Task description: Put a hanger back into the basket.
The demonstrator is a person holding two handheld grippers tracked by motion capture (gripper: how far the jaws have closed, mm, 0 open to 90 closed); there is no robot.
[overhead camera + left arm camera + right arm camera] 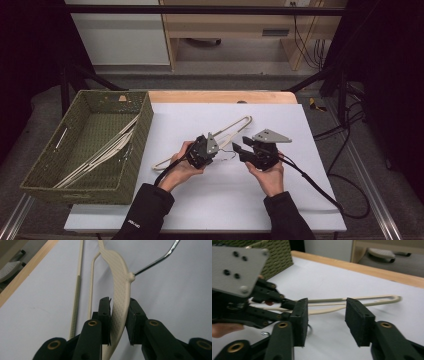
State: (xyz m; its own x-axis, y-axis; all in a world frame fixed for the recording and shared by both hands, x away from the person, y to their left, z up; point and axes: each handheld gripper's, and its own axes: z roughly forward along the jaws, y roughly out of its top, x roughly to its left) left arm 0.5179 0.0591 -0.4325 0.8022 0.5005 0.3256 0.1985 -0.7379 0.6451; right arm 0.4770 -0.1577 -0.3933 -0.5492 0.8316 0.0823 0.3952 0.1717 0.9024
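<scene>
Table brightly lit from above, dark surroundings; right gripper view slightly motion-blurred.

A cream hanger [119,287] with a fine dimpled texture and a silver metal hook [156,262] lies on the white table [210,195], whose far edge is pale wood. At the left stands an olive-green woven basket [135,150]. Both tools are black with brass-coloured rivets.
</scene>
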